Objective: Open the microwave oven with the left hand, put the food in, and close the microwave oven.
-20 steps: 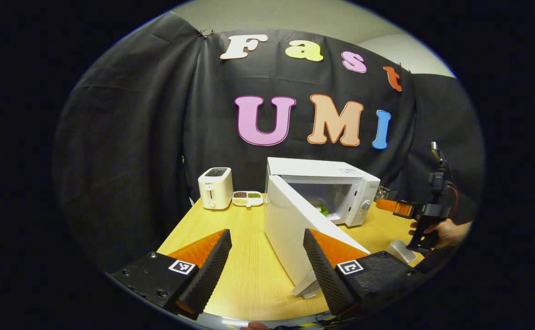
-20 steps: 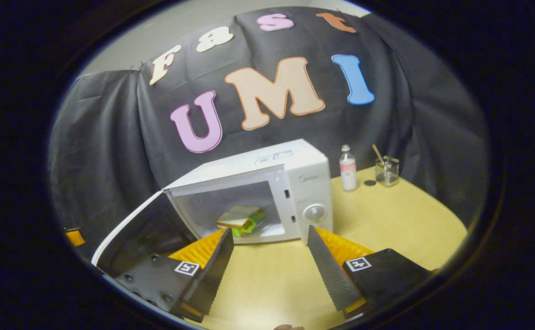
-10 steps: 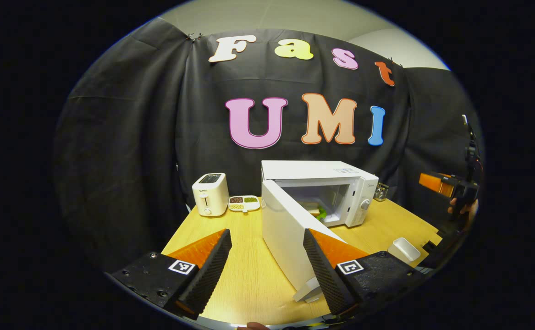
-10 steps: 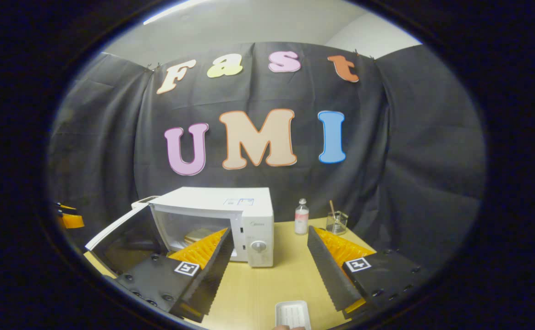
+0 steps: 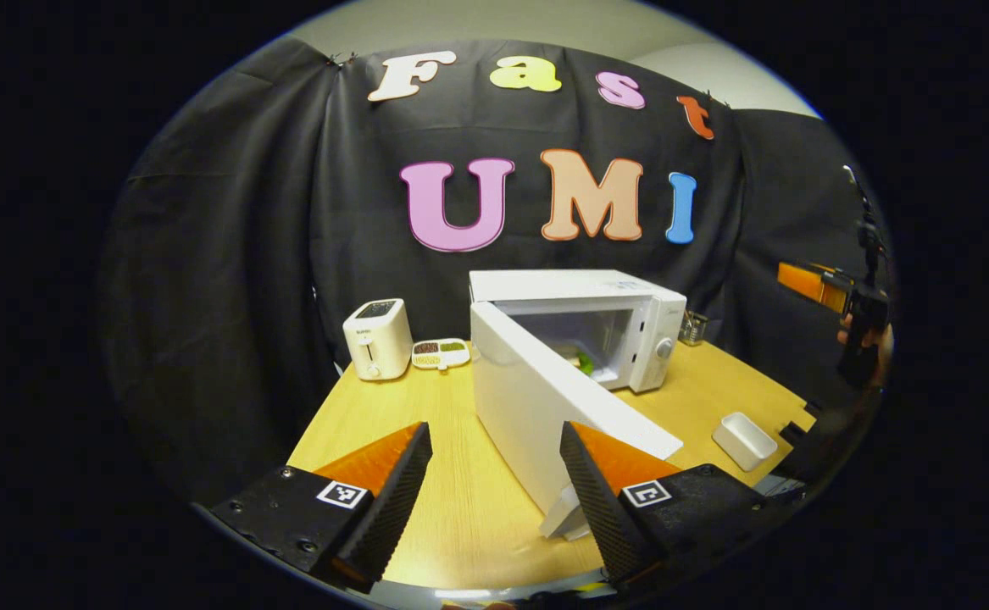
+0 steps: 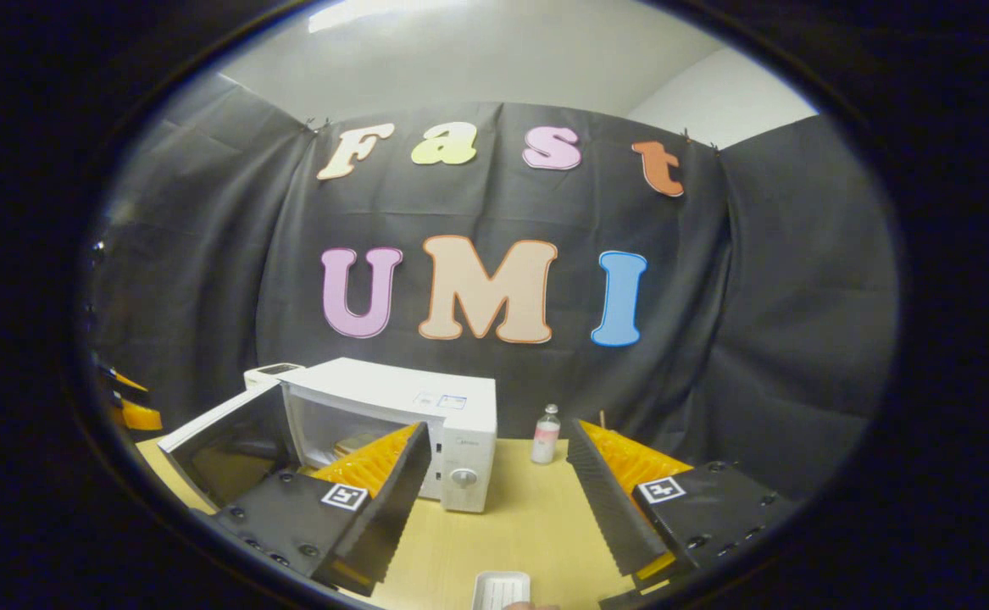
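Left gripper (image 5: 494,491) hangs low over the near edge of the table (image 5: 460,508) with its two fingers spread wide and nothing between them; right gripper (image 6: 498,500) is the same deal, fingers apart, holding nothing, and you can also spot it off at the right side of the left gripper view, up in the air in a hand (image 5: 871,343).

Counting near to far: one white tray (image 5: 744,440) near the table's right front corner, sitting empty on the wood; one microwave (image 5: 579,326) mid-table with its door (image 5: 545,424) swung wide toward the front, the door's free edge reaching almost to the left gripper's right finger; one sandwich (image 5: 583,362) inside the microwave, just a bit of bread and green visible; one toaster (image 5: 375,339) back left; one divided snack dish (image 5: 441,353) just beside it; one small bottle (image 6: 546,434) behind the microwave on the right, close to the cloth.

Open wood runs left of the door all the way to the toaster; right of the microwave there's a clear strip too.
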Motion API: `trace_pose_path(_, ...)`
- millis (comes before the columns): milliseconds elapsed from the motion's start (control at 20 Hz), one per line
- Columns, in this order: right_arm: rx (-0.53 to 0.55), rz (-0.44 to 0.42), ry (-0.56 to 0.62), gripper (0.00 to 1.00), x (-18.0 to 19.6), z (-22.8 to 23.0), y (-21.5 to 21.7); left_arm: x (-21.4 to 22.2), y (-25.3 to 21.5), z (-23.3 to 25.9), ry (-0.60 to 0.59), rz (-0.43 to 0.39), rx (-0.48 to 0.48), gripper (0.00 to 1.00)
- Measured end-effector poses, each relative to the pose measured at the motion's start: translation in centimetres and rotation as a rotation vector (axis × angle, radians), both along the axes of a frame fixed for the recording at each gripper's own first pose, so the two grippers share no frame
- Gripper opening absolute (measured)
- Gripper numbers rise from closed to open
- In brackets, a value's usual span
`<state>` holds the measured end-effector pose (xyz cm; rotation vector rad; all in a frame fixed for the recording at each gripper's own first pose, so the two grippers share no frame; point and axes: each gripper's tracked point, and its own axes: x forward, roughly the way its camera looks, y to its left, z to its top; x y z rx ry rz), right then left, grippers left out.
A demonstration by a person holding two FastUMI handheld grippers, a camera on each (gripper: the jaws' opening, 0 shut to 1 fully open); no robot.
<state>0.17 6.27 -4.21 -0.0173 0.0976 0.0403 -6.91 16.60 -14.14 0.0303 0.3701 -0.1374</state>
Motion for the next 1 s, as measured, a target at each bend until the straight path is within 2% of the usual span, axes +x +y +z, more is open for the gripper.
trace_pose_path(250,0.015,-0.002,0.018,0.92,0.3,-0.5,-0.1,-1.7,-1.5,-3.0,0.075,-0.071,0.019,0.92)
trace_pose_path(300,0.011,-0.003,0.017,0.92,0.4,-0.4,-0.2,-1.8,-1.8,-4.0,0.093,-0.084,0.016,0.87)
trace_pose_path(550,-0.003,-0.013,0.023,0.92,-0.2,-0.4,-0.9,-1.3,-3.3,-5.0,0.126,-0.087,-0.064,0.86)
trace_pose_path(650,-0.009,-0.024,0.027,0.92,-0.3,-0.5,-1.5,-0.6,-4.3,-5.1,0.129,-0.094,-0.089,0.75)
trace_pose_path(700,-0.011,-0.029,0.033,0.92,-0.4,-0.5,-1.7,-0.4,-4.9,-5.2,0.131,-0.102,-0.091,0.62)
trace_pose_path(750,-0.011,-0.034,0.036,0.92,-0.5,-0.4,-2.0,0.0,-5.4,-5.1,0.129,-0.114,-0.090,0.61)
trace_pose_path(800,-0.010,-0.040,0.035,0.92,-0.6,-0.3,-2.3,0.3,-5.8,-5.1,0.126,-0.122,-0.081,0.35)
trace_pose_path(850,-0.010,-0.047,0.030,0.92,-0.6,0.0,-2.6,0.7,-6.2,-5.0,0.116,-0.121,-0.070,0.32)
trace_pose_path(900,-0.009,-0.053,0.030,0.92,-0.7,0.1,-2.8,1.2,-6.4,-5.1,0.113,-0.115,-0.058,0.17)
trace_pose_path(1000,-0.010,-0.064,0.036,0.92,-1.0,-0.2,-3.2,1.7,-7.6,-5.4,0.113,-0.127,-0.044,0.01)
